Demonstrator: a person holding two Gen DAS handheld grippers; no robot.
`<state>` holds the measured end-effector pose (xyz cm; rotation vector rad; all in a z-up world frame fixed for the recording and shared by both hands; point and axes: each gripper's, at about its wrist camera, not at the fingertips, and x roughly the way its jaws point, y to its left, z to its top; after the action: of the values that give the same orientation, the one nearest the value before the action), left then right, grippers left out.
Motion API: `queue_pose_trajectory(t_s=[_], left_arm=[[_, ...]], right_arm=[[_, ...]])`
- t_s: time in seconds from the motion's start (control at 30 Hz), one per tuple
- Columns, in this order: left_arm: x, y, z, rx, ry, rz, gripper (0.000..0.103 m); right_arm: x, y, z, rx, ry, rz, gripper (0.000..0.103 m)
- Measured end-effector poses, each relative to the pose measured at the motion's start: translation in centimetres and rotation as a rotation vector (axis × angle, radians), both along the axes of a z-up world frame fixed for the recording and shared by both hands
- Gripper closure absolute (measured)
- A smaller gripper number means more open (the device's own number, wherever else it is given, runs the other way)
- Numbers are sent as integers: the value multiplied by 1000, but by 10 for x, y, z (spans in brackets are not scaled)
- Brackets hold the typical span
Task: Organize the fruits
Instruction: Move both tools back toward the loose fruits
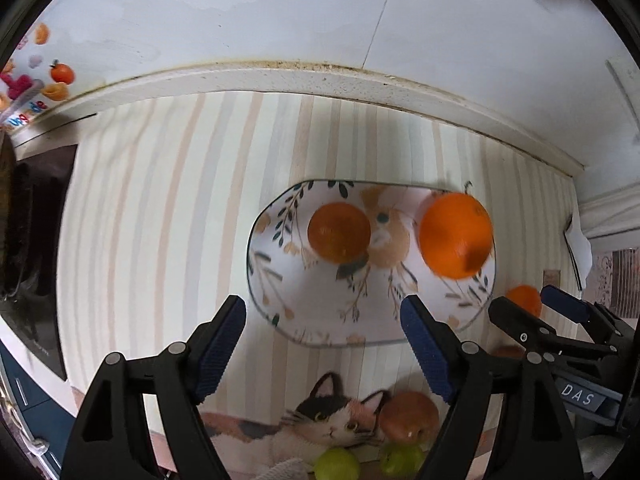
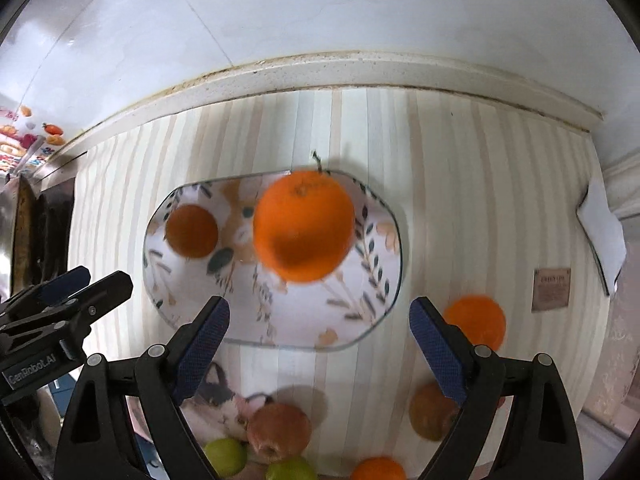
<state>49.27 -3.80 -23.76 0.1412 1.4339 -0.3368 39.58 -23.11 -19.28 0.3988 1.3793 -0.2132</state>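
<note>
left gripper (image 1: 322, 344): jaws stand wide with nothing between them, pointing down over the near edge of the plate.
right gripper (image 2: 319, 338): likewise wide and empty, over the near rim of the plate, just right of the left gripper.
plate (image 2: 280, 332): a flat, floral-patterned dish with cut corners, lying on the striped mat that covers the counter (image 2: 460, 184), beyond both grippers.
done so far: two oranges rest on the plate; the large orange (image 2: 304, 226), bright, with a short stem, sits toward the far right side, and the small orange (image 2: 191, 231), darker and glossy, sits at the far left, the two apart.
left to do: judging by the task, several fruits remain off the plate.
loose orange (image 2: 475, 322): on the mat just right of the plate, beside the right gripper's right finger.
red apple (image 2: 279, 432): near side, on a cat-print mat (image 1: 320, 412), mottled red skin.
brownish fruit (image 2: 432, 412): near right, partly hidden behind the right gripper's finger; its kind cannot be told.
green fruits (image 2: 225, 456): two small yellow-green ones at the near edge, touching the red apple.
another orange (image 2: 378, 470): at the near edge, cut off by the frame.
progress: roughly a quarter done, as a judgement.
</note>
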Motion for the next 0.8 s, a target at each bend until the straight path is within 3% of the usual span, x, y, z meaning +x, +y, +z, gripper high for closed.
queue_pose_trajectory(t_s=[0.57,0.8], left_arm=[[-86,21,57,-51,-159,-4,24],[-112,33,60,-43,-177,2,24]], right_arm=[[-77,39,71,-67,-169,25,9],[-106,39,85,15,-190,11,9]])
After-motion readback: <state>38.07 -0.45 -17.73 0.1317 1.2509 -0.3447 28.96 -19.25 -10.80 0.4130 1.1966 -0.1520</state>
